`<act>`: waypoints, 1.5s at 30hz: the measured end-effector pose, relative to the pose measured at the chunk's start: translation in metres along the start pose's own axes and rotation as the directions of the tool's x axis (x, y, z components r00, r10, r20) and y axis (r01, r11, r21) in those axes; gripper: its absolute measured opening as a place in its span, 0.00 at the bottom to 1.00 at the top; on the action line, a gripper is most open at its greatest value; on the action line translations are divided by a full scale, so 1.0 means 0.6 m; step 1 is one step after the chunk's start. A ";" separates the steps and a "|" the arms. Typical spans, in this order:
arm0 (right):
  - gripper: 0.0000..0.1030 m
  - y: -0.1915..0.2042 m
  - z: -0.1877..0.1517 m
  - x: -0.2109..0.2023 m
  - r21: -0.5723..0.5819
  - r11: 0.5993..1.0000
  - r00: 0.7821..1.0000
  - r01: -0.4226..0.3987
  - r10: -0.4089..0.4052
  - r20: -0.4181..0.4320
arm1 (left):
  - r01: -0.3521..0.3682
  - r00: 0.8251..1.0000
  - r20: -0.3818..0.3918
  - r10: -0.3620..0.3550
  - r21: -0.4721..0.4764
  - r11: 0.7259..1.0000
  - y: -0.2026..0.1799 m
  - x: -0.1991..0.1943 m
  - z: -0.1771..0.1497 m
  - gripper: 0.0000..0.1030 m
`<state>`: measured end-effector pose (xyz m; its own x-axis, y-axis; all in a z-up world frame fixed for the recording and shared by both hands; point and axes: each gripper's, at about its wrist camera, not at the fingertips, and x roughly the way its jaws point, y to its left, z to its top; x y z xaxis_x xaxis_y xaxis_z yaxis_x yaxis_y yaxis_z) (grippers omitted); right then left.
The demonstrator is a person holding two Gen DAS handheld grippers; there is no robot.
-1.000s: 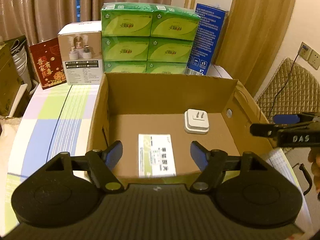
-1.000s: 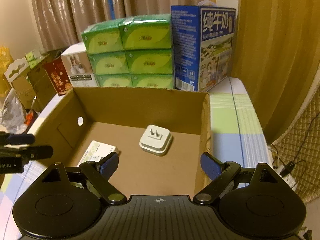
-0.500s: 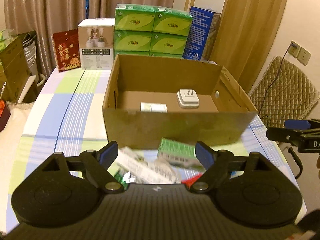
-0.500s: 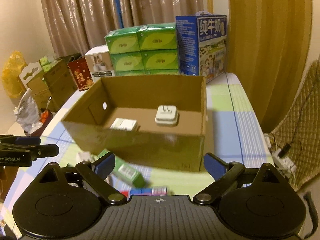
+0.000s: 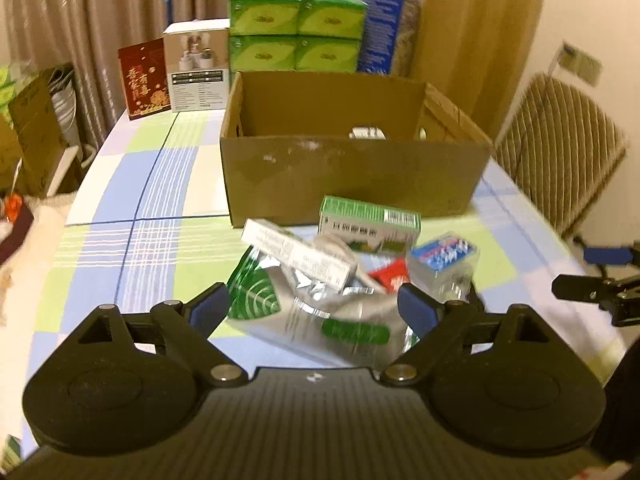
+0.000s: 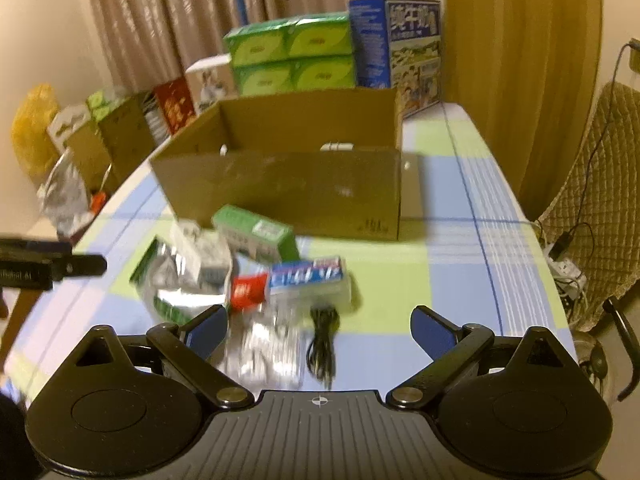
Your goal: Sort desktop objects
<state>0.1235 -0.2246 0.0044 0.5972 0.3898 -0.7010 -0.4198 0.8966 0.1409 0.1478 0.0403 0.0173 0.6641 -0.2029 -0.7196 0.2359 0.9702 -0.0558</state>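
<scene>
left gripper (image 5: 314,310) is hovering above the pile, fingers spread wide, gripping nothing. right gripper (image 6: 316,326) is likewise hanging with fingers spread apart, empty.

the pile is lying on the checked tablecloth (image 5: 160,216) just in front of the cardboard box (image 5: 352,168): a silver foil pouch (image 5: 316,312) with a green spiral print, a long white box (image 5: 298,254) resting across it, a green-and-white box (image 5: 370,224) with a barcode on its top edge, a red packet (image 6: 248,290), a clear case with a blue-and-red label (image 6: 308,278) (writing too blurred to read), and a coiled black cable (image 6: 322,350) nearest the right gripper.

a white plug adapter (image 5: 368,133) is sitting inside the box, only its top showing. behind the box: stacked green tissue packs (image 5: 296,36), a blue milk carton (image 6: 412,48) with large chinese characters, a red card (image 5: 144,80) with gold characters. the left gripper's side is showing partial lettering, unclear.
</scene>
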 end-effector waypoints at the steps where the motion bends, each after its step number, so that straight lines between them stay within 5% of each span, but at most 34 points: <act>1: 0.93 0.001 -0.009 -0.001 -0.008 1.000 1.000 -0.001 0.001 -0.008 | 0.003 1.000 -0.005 -0.003 0.026 1.000 -0.001 -0.001 -0.003 0.86; 9: 0.93 0.028 -0.054 0.009 -0.127 0.991 0.997 -0.047 0.038 -0.070 | 0.088 0.996 -0.057 -0.075 0.281 0.956 -0.003 0.002 -0.021 0.87; 14: 0.93 0.064 -0.057 0.030 -0.307 0.942 0.988 -0.137 0.107 -0.112 | 0.181 0.983 -0.125 -0.135 0.527 0.830 -0.016 0.015 -0.027 0.87; 20: 0.93 0.106 -0.056 0.070 -0.623 0.741 0.966 -0.252 0.159 -0.203 | 0.295 0.955 -0.224 -0.193 0.683 0.668 -0.016 0.044 -0.030 0.87; 28: 0.93 0.121 -0.049 0.143 -0.802 0.488 0.938 -0.345 0.157 -0.308 | 0.391 0.920 -0.324 -0.219 0.781 0.487 -0.018 0.115 -0.033 0.87; 32: 0.92 0.118 -0.047 0.171 -0.831 0.407 0.925 -0.380 0.157 -0.346 | 0.422 0.905 -0.350 -0.241 0.809 0.409 -0.022 0.150 -0.029 0.87; 36: 0.92 0.113 -0.049 0.199 -0.828 0.382 0.912 -0.411 0.158 -0.379 | 0.460 0.886 -0.397 -0.242 0.822 0.335 -0.029 0.184 -0.030 0.87; 40: 0.92 0.110 -0.049 0.219 -0.825 0.366 0.903 -0.430 0.155 -0.401 | 0.494 0.869 -0.443 -0.220 0.805 0.328 -0.033 0.217 -0.029 0.84; 43: 0.92 0.107 -0.049 0.230 -0.821 0.365 0.898 -0.439 0.156 -0.411 | 0.516 0.856 -0.477 -0.196 0.781 0.353 -0.030 0.232 -0.030 0.79; 45: 0.92 0.106 -0.049 0.235 -0.819 0.365 0.896 -0.443 0.157 -0.415 | 0.517 0.855 -0.481 -0.195 0.760 0.392 -0.027 0.233 -0.030 0.78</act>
<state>0.1609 -0.1187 -0.1059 0.1853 0.4029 -0.8963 -0.9775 -0.0180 -0.2102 0.2244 -0.0012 -0.0947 0.1806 -0.2993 -0.9369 0.9757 0.1749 0.1322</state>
